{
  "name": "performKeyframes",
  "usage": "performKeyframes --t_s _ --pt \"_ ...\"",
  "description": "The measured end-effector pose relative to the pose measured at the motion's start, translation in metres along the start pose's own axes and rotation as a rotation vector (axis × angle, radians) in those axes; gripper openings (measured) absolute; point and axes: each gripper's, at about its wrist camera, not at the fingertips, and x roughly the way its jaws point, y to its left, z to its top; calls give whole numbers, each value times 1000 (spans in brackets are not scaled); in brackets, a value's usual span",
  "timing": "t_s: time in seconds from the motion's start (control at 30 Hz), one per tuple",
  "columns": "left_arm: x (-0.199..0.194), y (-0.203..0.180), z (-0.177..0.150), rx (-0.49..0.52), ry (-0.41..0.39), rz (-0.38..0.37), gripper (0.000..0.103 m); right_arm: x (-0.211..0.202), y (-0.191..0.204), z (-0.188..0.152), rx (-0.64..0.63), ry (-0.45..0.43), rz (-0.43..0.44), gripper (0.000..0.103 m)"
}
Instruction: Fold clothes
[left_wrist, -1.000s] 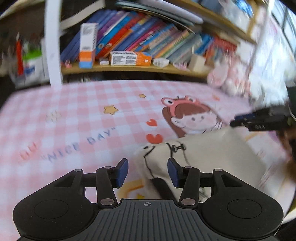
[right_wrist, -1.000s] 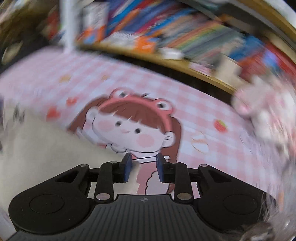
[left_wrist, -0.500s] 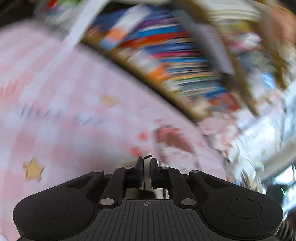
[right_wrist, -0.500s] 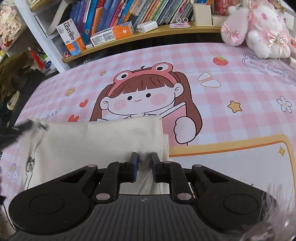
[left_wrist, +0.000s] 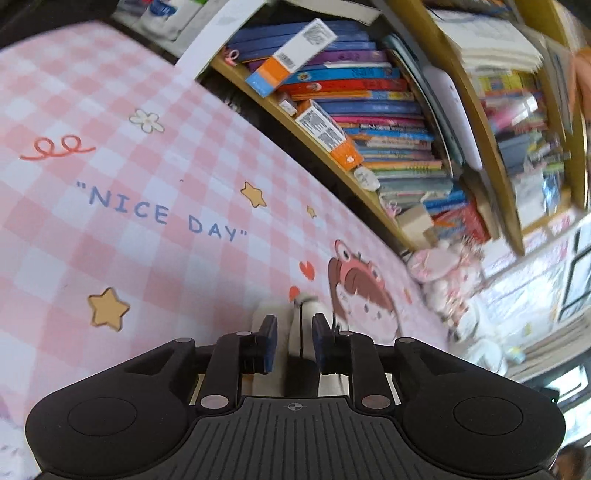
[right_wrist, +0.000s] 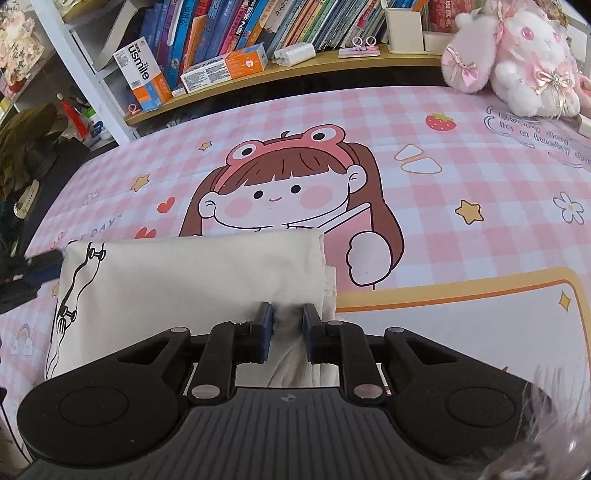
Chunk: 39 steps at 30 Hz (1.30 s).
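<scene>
A cream garment (right_wrist: 192, 273) lies folded into a long band on the pink checked mat (right_wrist: 461, 155), with a black line drawing at its left end. My right gripper (right_wrist: 287, 321) is shut on a bunched bit of the garment's near edge, close to its right end. In the left wrist view, a narrow upright edge of the cream garment (left_wrist: 301, 321) stands between the pads of my left gripper (left_wrist: 293, 328). Its jaws are opening, with a gap showing beside the cloth. The right wrist view shows the left gripper (right_wrist: 40, 267) at the garment's left end.
A wooden shelf of books (right_wrist: 258, 33) with small boxes (right_wrist: 225, 68) runs along the mat's far side. A pink and white plush toy (right_wrist: 517, 55) sits at the far right corner. Dark clutter (right_wrist: 26, 147) lies off the mat's left edge.
My left gripper rolled, sank toward the garment's end and closed on it, then its jaws widened a little. My right gripper narrowed onto the garment's near edge and has kept still since.
</scene>
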Motion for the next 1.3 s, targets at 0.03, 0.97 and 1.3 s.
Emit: performKeyframes --t_s 0.03,0.97,1.3 --pt "0 -1 -3 6 11 1 20 0 -1 0 3 -2 2 17" --pt "-31 -35 -37 157 -92 259 60 -16 -18 7 7 30 66 33" --pt "-24 -61 -68 229 -2 393 81 -42 -41 -9 187 50 150 64"
